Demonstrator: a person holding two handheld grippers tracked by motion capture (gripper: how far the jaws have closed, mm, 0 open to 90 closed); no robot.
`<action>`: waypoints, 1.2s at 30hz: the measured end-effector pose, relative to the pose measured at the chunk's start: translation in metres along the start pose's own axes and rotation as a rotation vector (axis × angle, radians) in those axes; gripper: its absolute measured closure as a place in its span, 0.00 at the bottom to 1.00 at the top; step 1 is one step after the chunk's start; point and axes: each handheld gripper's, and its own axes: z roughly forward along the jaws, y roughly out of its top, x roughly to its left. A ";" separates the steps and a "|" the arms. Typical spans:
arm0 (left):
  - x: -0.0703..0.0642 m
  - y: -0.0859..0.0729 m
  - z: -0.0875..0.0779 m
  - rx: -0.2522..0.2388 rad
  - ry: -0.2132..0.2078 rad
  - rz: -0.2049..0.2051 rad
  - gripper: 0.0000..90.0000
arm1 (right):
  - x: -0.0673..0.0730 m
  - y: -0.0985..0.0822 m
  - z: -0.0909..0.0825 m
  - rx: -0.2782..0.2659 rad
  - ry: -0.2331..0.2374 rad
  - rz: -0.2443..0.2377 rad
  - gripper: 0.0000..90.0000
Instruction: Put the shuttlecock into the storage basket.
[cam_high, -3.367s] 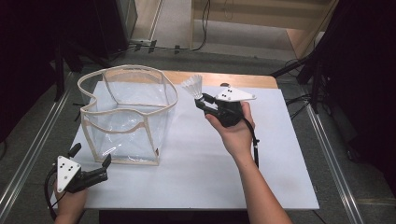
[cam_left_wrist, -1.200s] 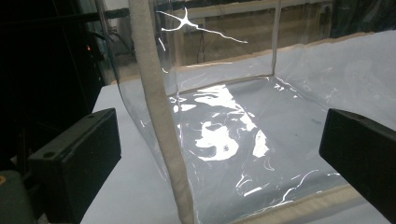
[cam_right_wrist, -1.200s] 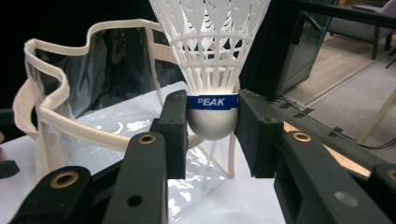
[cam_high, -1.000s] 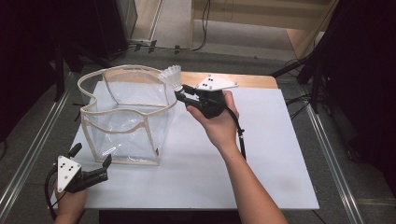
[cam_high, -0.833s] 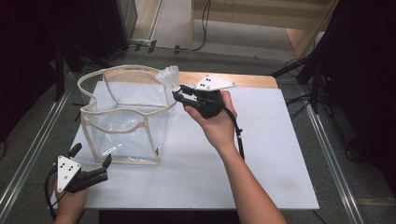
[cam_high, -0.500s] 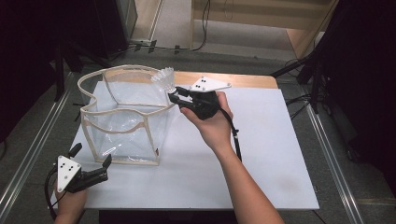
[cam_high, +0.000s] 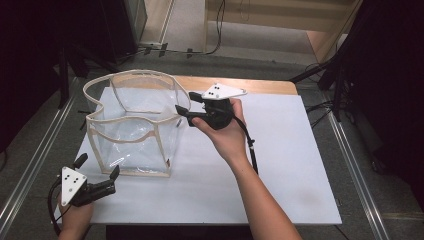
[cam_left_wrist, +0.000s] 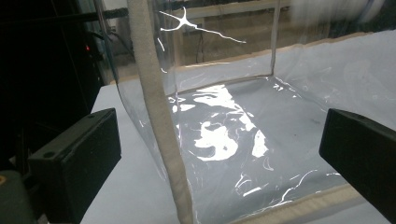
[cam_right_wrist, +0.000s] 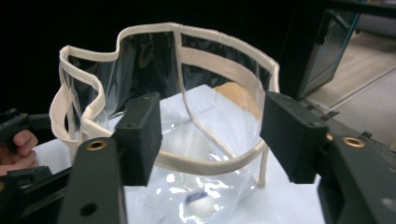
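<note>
The high view is evenly lit from overhead: the white rectangular table top (cam_high: 280, 165) is bright and almost shadowless, while the upper left and right edges of the frame fall into near black. The picture is soft and slightly grainy.

In the left gripper view, hard white glare streaks the clear plastic bag with cream fabric trim (cam_left_wrist: 219, 135) at centre frame (the sheen hides what lies behind it), and the near black jaws at the lower corners are out of focus.

The right gripper view is dim, its upper left black; a pale blurred object low in the bag, possibly a shuttlecock (cam_right_wrist: 198, 204), is indistinct.
</note>
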 end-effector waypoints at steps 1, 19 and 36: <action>0.000 0.000 0.000 -0.001 0.000 -0.001 0.00 | 0.000 0.000 -0.001 -0.006 -0.002 -0.001 0.37; 0.000 0.000 0.000 0.001 0.000 0.001 0.00 | -0.005 -0.018 -0.021 0.062 -0.070 -0.029 0.10; 0.000 0.000 0.000 0.001 0.000 0.000 0.00 | -0.013 -0.041 -0.038 0.042 -0.055 -0.003 0.00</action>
